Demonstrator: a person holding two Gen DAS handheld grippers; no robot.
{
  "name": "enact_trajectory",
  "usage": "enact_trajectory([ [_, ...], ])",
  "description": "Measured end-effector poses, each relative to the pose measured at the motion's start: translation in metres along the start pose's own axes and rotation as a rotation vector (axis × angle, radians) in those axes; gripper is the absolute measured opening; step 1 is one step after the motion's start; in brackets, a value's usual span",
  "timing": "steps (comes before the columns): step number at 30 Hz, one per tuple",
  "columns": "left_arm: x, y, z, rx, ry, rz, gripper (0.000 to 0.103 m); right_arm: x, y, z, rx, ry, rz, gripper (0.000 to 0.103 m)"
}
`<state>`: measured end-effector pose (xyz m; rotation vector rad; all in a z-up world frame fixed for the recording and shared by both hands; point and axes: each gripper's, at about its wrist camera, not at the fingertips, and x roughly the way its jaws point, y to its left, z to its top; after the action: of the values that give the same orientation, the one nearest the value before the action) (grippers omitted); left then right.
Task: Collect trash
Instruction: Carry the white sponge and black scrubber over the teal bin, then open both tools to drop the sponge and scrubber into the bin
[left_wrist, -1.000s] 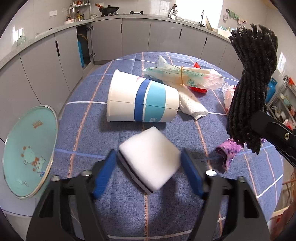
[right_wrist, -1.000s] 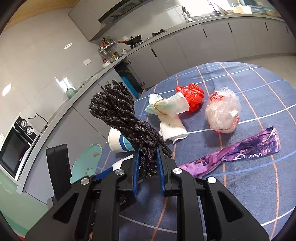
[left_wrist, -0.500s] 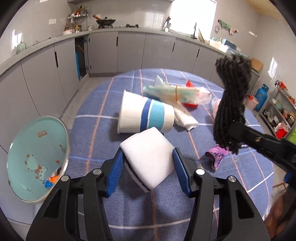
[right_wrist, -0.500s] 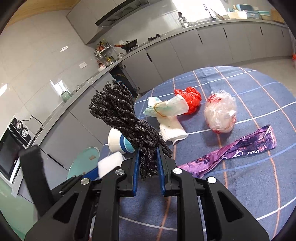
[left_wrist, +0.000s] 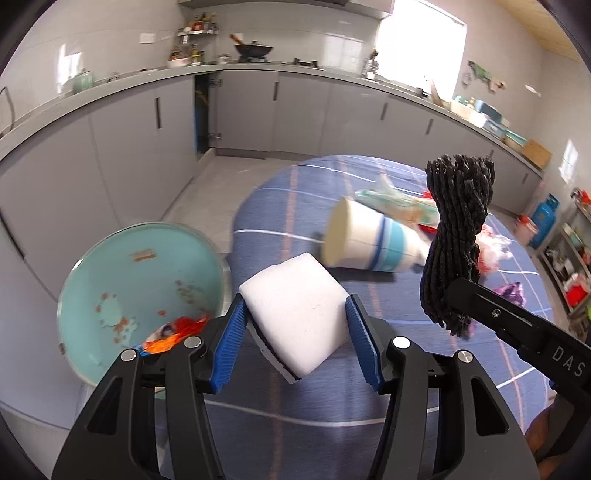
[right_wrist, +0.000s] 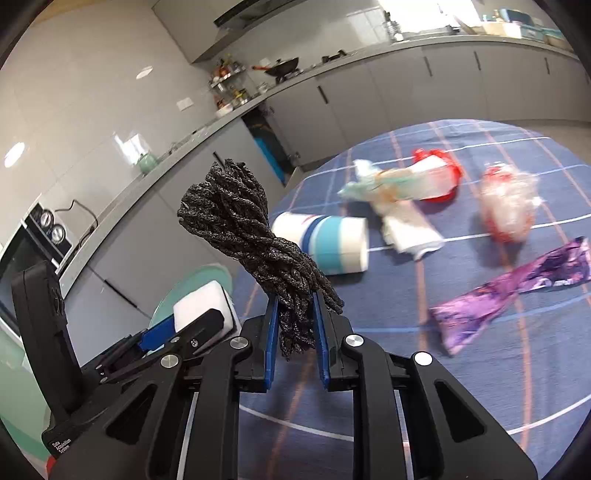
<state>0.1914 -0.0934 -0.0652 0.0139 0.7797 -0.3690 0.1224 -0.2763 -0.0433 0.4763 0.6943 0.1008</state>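
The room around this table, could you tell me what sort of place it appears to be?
Most likely a home kitchen: grey cabinets run under a long countertop, a wok sits on the stove, and what looks like an oven stands on the counter.

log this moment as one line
left gripper: holding sponge | right gripper: holding rope bundle | bin: nearby

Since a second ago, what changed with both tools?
The left tool closed on the white sponge, lifted it off the table and swung toward the teal bin. The right tool remains shut on the black rope bundle. The table trash hasn't moved.
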Motion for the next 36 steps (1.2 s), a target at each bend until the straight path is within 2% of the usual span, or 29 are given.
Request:
enact_trajectory([
  [17, -0.032, 0.118, -0.017, -0.172, -0.041, 0.149, 0.055, 0.055, 0.087, -0.009, -0.102, 0.091, 0.083, 0.019],
  [26, -0.032, 0.145, -0.021, -0.214, -0.034, 0.180, 0.055, 0.079, 0.123, -0.016, -0.139, 0.133, 0.119, 0.019],
  [36, -0.018, 0.162, -0.023, -0.221, 0.001, 0.195, 0.055, 0.119, 0.143, -0.026, -0.162, 0.176, 0.090, 0.019],
])
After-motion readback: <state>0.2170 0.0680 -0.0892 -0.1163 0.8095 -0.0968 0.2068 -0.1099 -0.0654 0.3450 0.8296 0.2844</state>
